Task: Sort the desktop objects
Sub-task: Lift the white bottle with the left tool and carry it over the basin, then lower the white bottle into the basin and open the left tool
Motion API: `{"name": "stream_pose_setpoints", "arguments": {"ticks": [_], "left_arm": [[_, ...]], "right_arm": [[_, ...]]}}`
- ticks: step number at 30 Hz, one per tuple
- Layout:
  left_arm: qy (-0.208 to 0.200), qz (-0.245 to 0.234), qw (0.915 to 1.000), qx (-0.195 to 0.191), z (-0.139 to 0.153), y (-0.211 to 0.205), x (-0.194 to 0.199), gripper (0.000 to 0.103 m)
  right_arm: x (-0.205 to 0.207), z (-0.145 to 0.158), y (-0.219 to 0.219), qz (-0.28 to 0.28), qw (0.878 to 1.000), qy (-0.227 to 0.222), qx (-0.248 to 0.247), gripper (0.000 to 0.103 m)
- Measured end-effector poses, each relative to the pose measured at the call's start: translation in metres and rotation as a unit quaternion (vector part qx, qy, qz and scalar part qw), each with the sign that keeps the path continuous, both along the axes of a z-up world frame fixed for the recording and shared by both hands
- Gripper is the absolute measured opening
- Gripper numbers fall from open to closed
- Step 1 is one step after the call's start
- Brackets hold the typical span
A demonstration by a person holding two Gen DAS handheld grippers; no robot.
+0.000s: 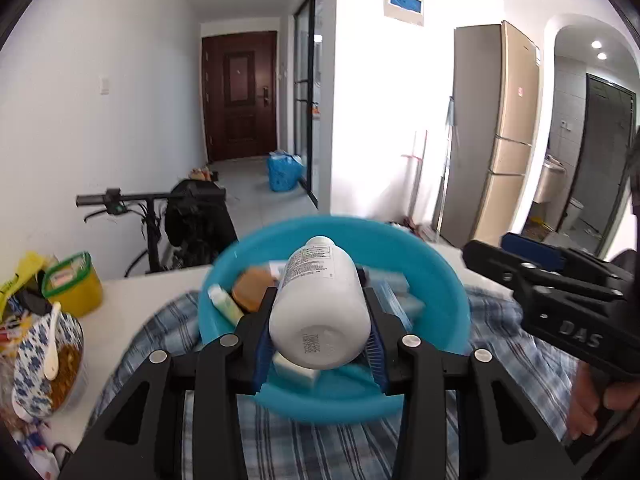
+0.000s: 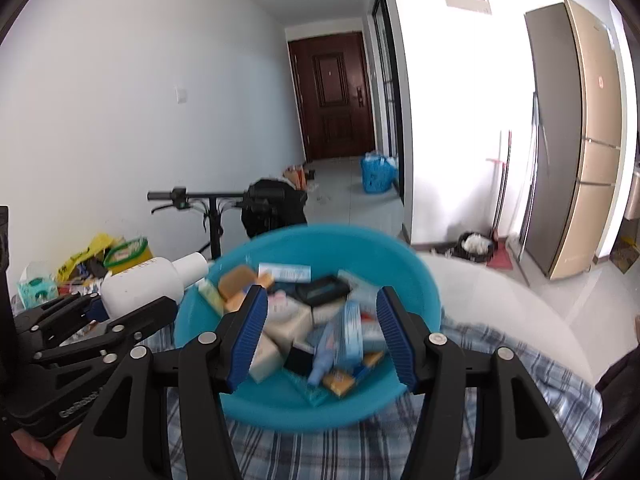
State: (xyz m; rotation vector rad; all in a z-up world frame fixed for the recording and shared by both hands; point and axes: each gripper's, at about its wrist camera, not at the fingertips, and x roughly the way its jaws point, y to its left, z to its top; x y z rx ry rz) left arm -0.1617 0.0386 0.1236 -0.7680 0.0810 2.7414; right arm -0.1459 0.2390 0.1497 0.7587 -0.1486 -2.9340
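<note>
My left claw [image 1: 320, 332] is clamped on one white bottle [image 1: 320, 300], its blue pads pressing the bottle's two sides. The bottle lies along the claw's own line: flat base toward me, white cap pointing away toward the far rim of the blue basin [image 1: 440, 272], so its long axis runs near to far and tilts a little upward at the cap. It hangs above the basin's middle, clear of what lies inside. From the right wrist view the same bottle [image 2: 148, 284] shows at the left, cap aimed at the basin's left rim.

My right claw [image 2: 322, 332] stands apart with nothing between its pads; through the gap I see the basin [image 2: 416, 280] and its heap of small boxes, tubes and packets, too blurred and piled to count.

There is one basin, sitting on one checked cloth [image 1: 500, 340] spread over the white bench [image 1: 132, 292]. To the left on the bench stand one yellow tub with a green lid [image 1: 74, 284] and one patterned bowl [image 1: 36, 364] holding one white spoon [image 1: 52, 344].
</note>
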Motion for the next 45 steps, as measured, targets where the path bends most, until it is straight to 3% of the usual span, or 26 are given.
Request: {"name": "stream_pose_setpoints", "arguments": {"ticks": [8,13,22,29,37,45], "left_arm": [[0.003,0.002,0.9994,0.034,0.018,0.004,-0.048,0.042],[0.002,0.008,0.9996,0.027,0.02,0.012,-0.072,0.042],[-0.017,0.008,0.9996,0.023,-0.002,0.021,-0.104,0.042],[-0.046,-0.021,0.9983,0.028,-0.024,0.033,-0.115,0.042],[-0.106,-0.054,0.9924,0.032,-0.055,0.05,-0.132,0.042],[-0.145,-0.051,0.9881,-0.005,-0.084,0.07,-0.139,0.042]], "right_arm": [[-0.024,0.031,0.002,-0.01,0.999,0.032,-0.007,0.056],[-0.047,0.033,0.004,-0.017,0.999,0.036,-0.013,0.056],[-0.082,0.003,0.009,-0.018,1.0,-0.01,-0.024,0.056],[-0.089,-0.009,0.023,-0.032,0.999,-0.026,-0.019,0.056],[-0.099,-0.02,0.032,-0.04,0.998,-0.045,-0.018,0.056],[-0.126,-0.05,0.026,-0.031,0.994,-0.1,-0.008,0.056]]}}
